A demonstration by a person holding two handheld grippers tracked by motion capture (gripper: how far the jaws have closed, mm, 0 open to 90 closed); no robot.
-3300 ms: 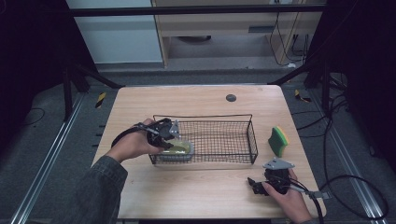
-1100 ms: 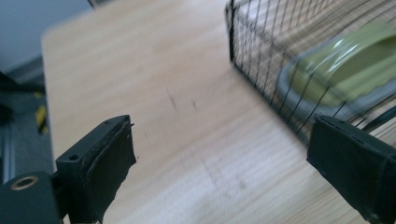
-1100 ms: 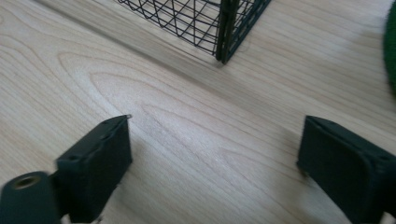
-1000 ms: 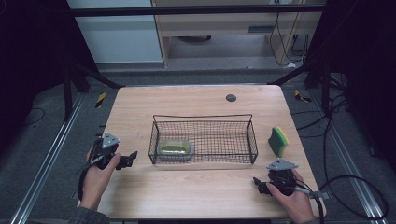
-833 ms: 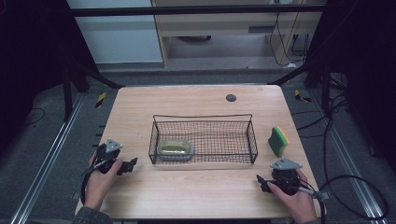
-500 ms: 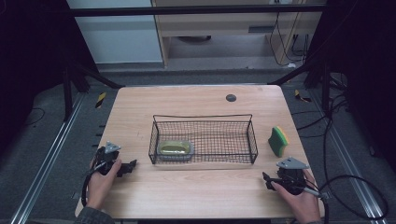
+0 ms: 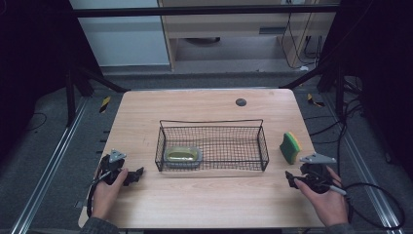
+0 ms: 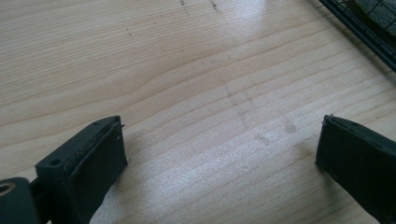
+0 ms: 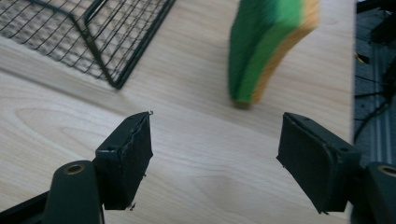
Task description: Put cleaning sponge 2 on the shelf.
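The sponge (image 7: 290, 147) near the counter's (image 7: 204, 204) right edge is approached by the right tool (image 9: 215, 161), spread, empty, lately narrowing; the left tool (image 8: 219, 154) is rested spread; centring over the sponge is needed next.

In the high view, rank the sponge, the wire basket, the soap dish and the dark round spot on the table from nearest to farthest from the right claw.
From the right claw:
1. Sponge, standing on edge just beyond the claw.
2. Wire basket, mid-table, its right end nearest.
3. Soap dish, in the basket's left end.
4. Dark round spot, near the far edge; close to the dish's distance, so this order is unsure.
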